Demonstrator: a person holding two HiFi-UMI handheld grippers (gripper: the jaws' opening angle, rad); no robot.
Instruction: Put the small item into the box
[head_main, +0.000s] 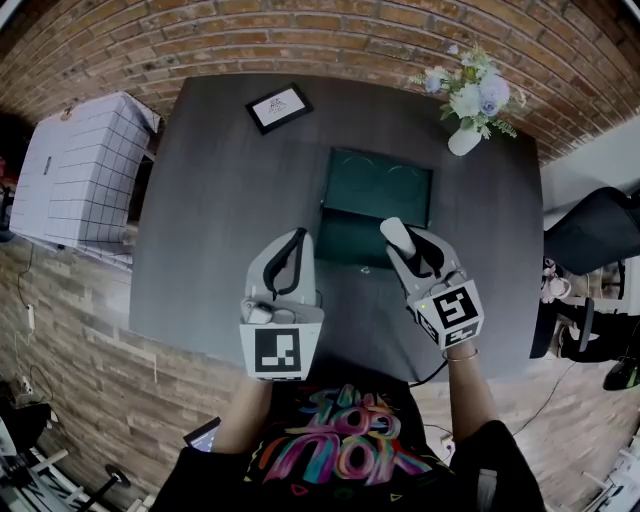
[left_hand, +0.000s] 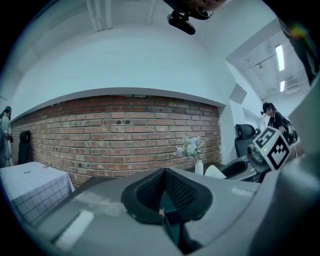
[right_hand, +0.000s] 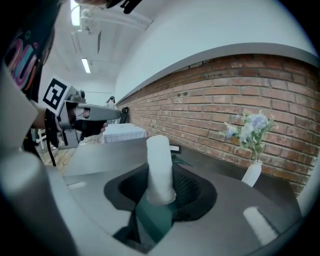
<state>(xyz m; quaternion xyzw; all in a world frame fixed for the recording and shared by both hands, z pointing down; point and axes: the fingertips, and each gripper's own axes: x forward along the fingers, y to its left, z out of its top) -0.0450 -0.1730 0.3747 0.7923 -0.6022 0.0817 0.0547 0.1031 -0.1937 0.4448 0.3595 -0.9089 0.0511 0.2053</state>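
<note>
A white cylindrical item (head_main: 396, 236) stands upright between the jaws of my right gripper (head_main: 404, 246), which is shut on it. In the right gripper view the item (right_hand: 160, 170) sticks up from the black pads (right_hand: 187, 192). The open dark green box (head_main: 376, 203) lies on the table just beyond both grippers, and my right gripper hovers over its near right edge. Green of the box (right_hand: 155, 217) shows below the jaws. My left gripper (head_main: 291, 262) hangs to the box's near left with its jaws together and nothing in them; its pads (left_hand: 182, 192) meet.
A framed card (head_main: 279, 107) lies at the table's (head_main: 210, 230) far side. At the far right corner stands a white vase with flowers (head_main: 468, 104). A white gridded cloth (head_main: 85, 170) covers something left of the table. A brick wall runs behind.
</note>
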